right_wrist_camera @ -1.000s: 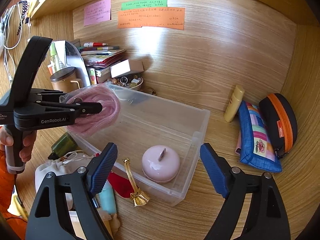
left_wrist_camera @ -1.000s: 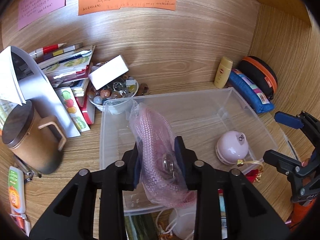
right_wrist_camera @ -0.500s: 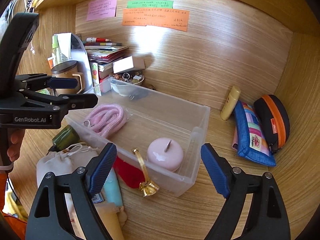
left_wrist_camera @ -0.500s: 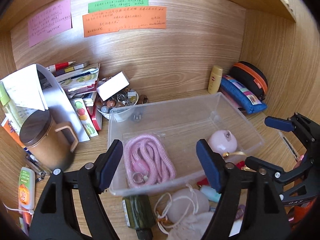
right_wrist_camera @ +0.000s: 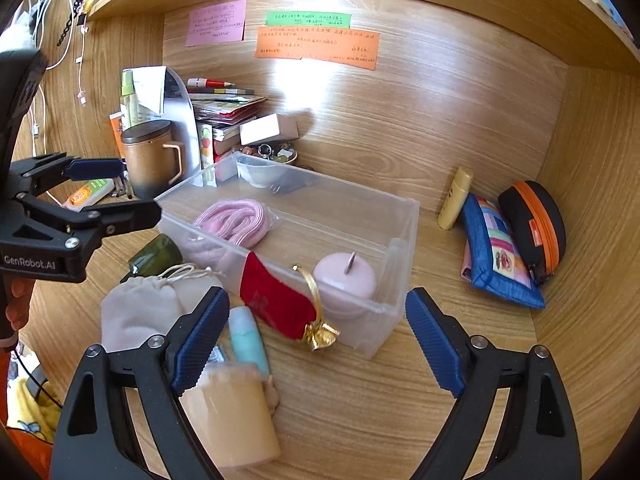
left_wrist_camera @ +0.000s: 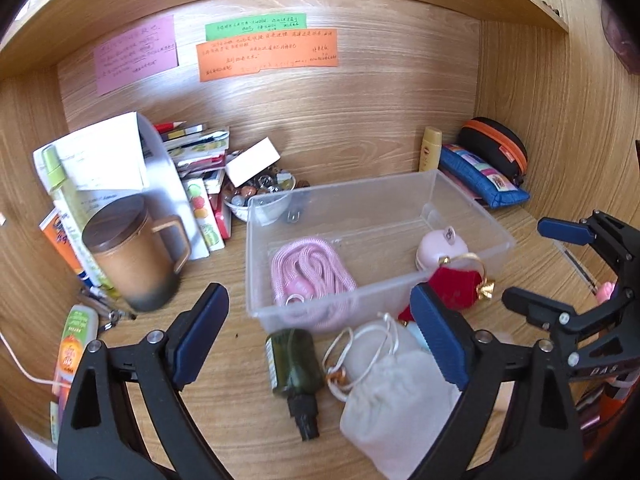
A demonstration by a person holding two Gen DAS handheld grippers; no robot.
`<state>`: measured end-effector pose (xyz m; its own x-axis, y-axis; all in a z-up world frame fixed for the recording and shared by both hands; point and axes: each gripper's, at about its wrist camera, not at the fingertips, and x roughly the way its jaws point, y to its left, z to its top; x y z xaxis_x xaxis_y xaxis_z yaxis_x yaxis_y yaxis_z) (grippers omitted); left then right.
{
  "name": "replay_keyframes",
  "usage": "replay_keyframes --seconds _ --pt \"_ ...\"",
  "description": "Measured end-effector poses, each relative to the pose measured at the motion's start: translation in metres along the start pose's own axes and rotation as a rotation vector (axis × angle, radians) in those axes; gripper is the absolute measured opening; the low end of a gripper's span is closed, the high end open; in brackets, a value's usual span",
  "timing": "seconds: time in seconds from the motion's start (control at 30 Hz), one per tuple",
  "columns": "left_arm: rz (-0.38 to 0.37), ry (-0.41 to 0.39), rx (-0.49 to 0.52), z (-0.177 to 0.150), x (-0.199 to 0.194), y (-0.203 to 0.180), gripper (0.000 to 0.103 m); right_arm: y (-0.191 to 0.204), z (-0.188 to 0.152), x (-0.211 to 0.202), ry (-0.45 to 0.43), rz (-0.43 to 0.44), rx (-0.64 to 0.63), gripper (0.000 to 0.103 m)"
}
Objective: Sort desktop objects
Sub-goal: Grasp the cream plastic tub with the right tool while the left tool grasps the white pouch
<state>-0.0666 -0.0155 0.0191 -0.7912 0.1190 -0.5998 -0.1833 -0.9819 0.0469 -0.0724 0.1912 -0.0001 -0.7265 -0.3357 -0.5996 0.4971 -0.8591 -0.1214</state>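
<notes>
Writing on orange note (left_wrist_camera: 267, 54) too small to read, bead bowl (left_wrist_camera: 262, 190) partly hidden behind clear bin (left_wrist_camera: 332, 196)

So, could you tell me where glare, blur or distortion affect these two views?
Left wrist view: fisheye bends the wooden back wall into curves, corners vignette black, and the brown mug looks slightly smeared. Right wrist view: a bright glare patch whitens the back wall under the orange note; edges bow likewise.

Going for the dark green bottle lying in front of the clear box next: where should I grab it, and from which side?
Grip the dark green bottle across its wide body, not the thin black cap. It lies flat, cap toward the near edge, so come from above, jaws spanning it sideways. The left gripper is nearest, its jaws opening and empty. Mind the white pouch beside it and the clear box just behind.
</notes>
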Motion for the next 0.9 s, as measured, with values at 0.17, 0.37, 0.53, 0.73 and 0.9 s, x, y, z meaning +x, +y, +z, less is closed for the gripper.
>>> replay_keyframes --seconds 0.17,0.37,0.53,0.73,0.9 --pt "0.012 0.018 -0.011 -0.017 -0.005 0.003 0.096 0.001 -0.011 -0.002 0.017 0.01 0.023 0.088" --pt "0.005 0.054 -0.043 -0.038 -0.01 0.007 0.096 0.005 -0.022 -0.008 0.034 0.021 0.032 0.089" --pt "-0.014 0.066 -0.057 -0.051 -0.015 0.002 0.096 0.014 -0.033 -0.014 0.041 0.046 0.014 0.089" --pt "-0.027 0.08 -0.071 -0.064 -0.019 -0.003 0.096 0.025 -0.045 -0.012 0.07 0.078 -0.007 0.089" --pt "-0.042 0.088 -0.086 -0.072 -0.022 -0.004 0.096 0.033 -0.053 -0.003 0.105 0.106 -0.019 0.089"
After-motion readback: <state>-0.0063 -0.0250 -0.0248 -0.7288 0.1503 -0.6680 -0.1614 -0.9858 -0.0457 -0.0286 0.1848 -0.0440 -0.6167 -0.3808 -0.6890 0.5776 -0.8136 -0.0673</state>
